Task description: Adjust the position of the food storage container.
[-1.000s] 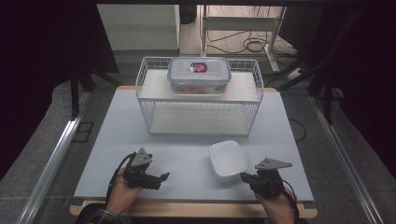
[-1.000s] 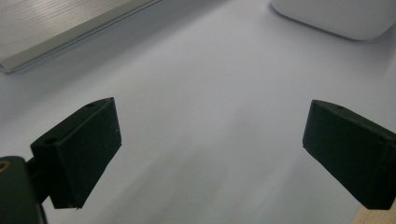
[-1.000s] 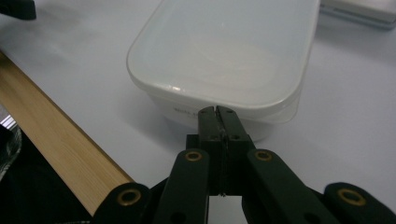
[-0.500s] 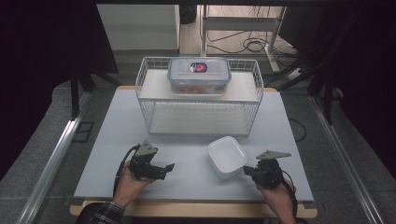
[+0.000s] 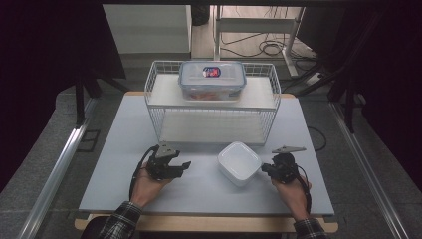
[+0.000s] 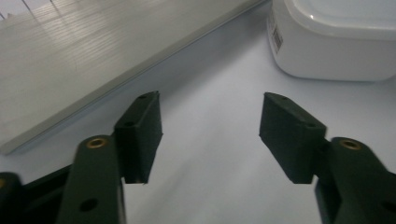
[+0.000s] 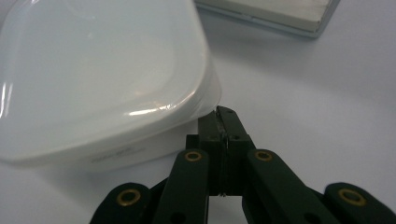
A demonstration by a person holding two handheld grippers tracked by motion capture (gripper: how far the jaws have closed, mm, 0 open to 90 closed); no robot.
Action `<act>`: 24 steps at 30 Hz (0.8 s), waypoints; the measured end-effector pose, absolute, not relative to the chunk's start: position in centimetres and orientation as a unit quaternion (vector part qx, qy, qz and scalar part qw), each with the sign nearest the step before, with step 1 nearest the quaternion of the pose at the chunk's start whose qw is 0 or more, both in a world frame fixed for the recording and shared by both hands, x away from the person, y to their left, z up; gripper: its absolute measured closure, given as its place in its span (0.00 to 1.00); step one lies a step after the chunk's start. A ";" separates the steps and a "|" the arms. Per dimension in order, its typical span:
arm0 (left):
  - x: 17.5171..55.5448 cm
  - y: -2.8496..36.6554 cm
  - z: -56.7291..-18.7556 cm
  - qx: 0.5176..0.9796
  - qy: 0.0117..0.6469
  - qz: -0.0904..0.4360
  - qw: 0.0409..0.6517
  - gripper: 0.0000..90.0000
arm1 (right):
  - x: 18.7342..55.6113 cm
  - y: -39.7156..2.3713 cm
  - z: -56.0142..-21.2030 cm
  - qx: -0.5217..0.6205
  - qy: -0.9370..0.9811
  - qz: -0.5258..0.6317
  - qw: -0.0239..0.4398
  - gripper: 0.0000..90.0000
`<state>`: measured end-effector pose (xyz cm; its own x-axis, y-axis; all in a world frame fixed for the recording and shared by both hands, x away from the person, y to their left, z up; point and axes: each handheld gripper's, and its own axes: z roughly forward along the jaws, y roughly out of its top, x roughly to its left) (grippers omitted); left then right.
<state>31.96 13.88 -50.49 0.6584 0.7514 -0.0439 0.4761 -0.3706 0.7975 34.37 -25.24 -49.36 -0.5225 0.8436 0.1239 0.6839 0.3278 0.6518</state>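
Note:
A white lidded tub (image 5: 240,162) rests on the pale table (image 5: 124,134) between my two grippers. My left gripper (image 5: 185,166) lies to its left, pointing toward it. In the left gripper view its jaws (image 6: 212,130) stand apart over bare table with nothing between them. They have just been closing. The tub (image 6: 336,42) sits ahead to the right. My right gripper (image 5: 263,168) is shut at the tub's right side. In the right gripper view its tips (image 7: 224,114) meet right at the tub's corner (image 7: 93,79); I cannot tell if they touch it.
A white wire basket (image 5: 211,117) stands at the back middle of the table. A clear lidded box (image 5: 212,79) of food sits on its top shelf. The basket's base (image 6: 93,60) runs past my left gripper, and its corner (image 7: 280,14) lies ahead of my right gripper.
Both hands have slid forward on the table, away from the person. The right gripper has come up against the tub's side, and the tub seems to have shifted slightly farther back.

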 end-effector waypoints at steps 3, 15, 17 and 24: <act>32.3 14.0 -50.6 0.809 0.383 0.163 0.416 0.52 | 35.1 -24.5 -49.6 0.474 0.807 0.332 0.116 0.99; 33.3 14.3 -50.5 0.805 0.387 0.157 0.421 0.59 | 32.9 -23.6 -49.0 0.455 0.820 0.332 0.100 0.98; 33.7 14.1 -50.4 0.806 0.387 0.157 0.419 0.60 | 33.3 -23.4 -49.0 0.456 0.819 0.331 0.104 0.98; 35.9 12.9 -50.7 0.808 0.387 0.154 0.416 0.65 | 35.4 -22.6 -49.4 0.468 0.814 0.332 0.095 0.98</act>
<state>35.92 12.89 -50.71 0.6530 0.7538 -0.0738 0.4982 -0.3541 0.7915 35.41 -22.60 -49.37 -0.5447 0.8241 0.1555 0.6975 0.3422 0.6295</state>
